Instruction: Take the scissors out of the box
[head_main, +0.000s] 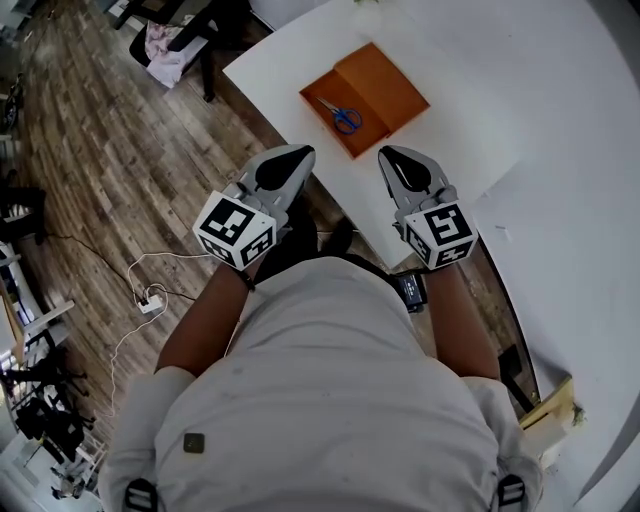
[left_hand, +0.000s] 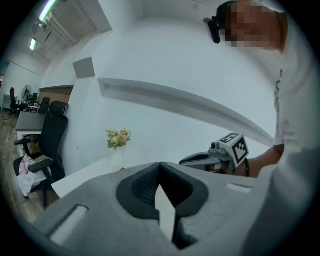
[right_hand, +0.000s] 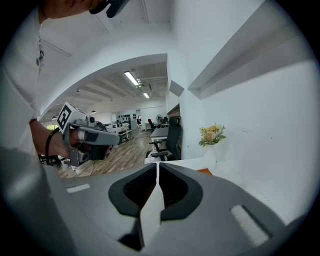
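— Where are the scissors (head_main: 343, 116)?
— The blue-handled scissors lie flat inside the open orange box (head_main: 388, 88), toward its left side in the head view. Nothing touches them.
— And the box?
— It sits on the white table (head_main: 500, 90), near the table's corner, with a wooden floor (head_main: 100, 150) beyond the edge.
— How do the grippers stand?
— The left gripper (head_main: 298, 152) points toward the box from the near side, its tip beside the table's edge. Its jaws are pressed together at the tips and hold nothing. The right gripper (head_main: 386, 153) is level with it, just short of the box's near corner. Its jaws are parted by a thin slit, with nothing between them.
— Does either reach the box?
— No, both are apart from it.
— What else is there?
— A small vase of flowers (left_hand: 118, 138) stands on the table against the white wall, a black office chair (left_hand: 50, 127) stands beyond the corner, and a white cable (head_main: 150, 290) trails across the floor.
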